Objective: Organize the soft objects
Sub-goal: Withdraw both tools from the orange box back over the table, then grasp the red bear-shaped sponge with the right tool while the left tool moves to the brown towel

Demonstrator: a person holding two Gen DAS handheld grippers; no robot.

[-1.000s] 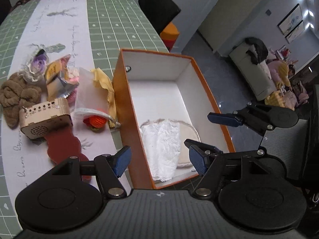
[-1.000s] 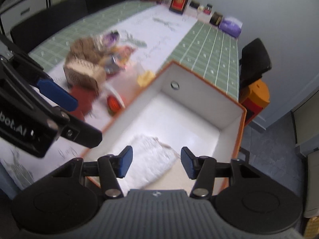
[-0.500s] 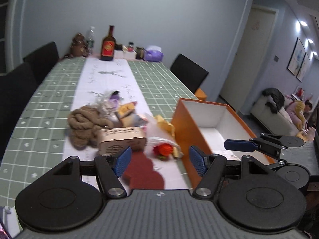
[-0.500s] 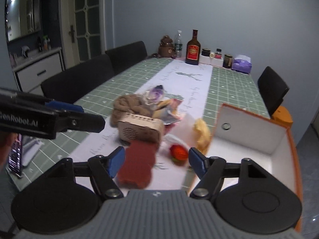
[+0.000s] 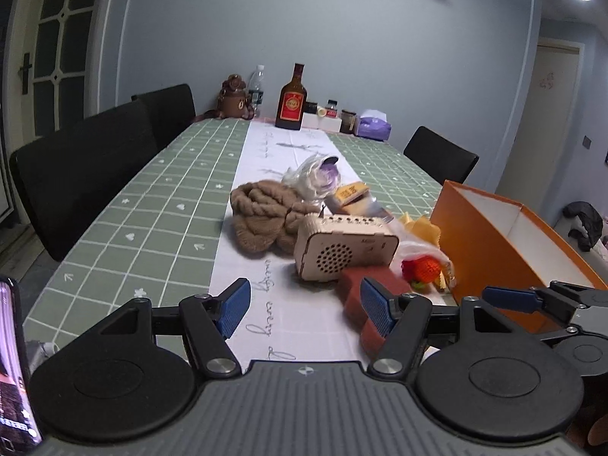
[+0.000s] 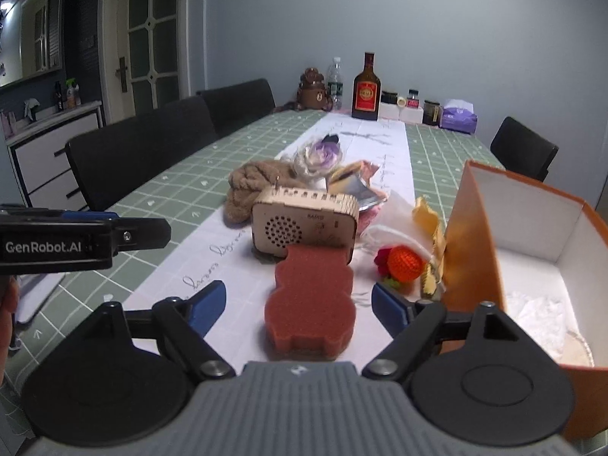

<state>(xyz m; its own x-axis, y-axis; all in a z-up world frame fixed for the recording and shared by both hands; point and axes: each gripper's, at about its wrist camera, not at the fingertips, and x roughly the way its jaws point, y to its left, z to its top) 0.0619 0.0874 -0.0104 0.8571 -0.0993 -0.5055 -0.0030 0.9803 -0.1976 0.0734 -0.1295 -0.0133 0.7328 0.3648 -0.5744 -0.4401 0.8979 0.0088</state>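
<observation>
A red bear-shaped sponge (image 6: 309, 298) lies flat on the white runner, straight ahead of my right gripper (image 6: 300, 307). Its jaws are opening and stand either side of the sponge's near end without pressing it. My left gripper (image 5: 306, 309) is open over bare runner, the sponge (image 5: 370, 296) just behind its right fingertip. An orange box (image 6: 475, 235) stands at the right, with white cloth (image 6: 539, 315) lying inside. Beyond are a brown knitted bundle (image 5: 262, 212), an orange crocheted toy (image 6: 406, 264) in a clear bag and a yellow cloth (image 6: 427, 216).
A wooden speaker box (image 6: 304, 224) stands just behind the sponge. A wrapped purple flower (image 6: 321, 155) and a snack packet (image 5: 351, 192) lie further back. Bottles and jars (image 5: 292, 102) line the table's far end. Black chairs (image 6: 152, 144) flank the table; a phone (image 5: 13, 372) shows at left.
Both views swung up from looking down into the box to looking level along the table. Both grippers dropped low toward the runner. The right jaws spread wider and now flank the red sponge.
</observation>
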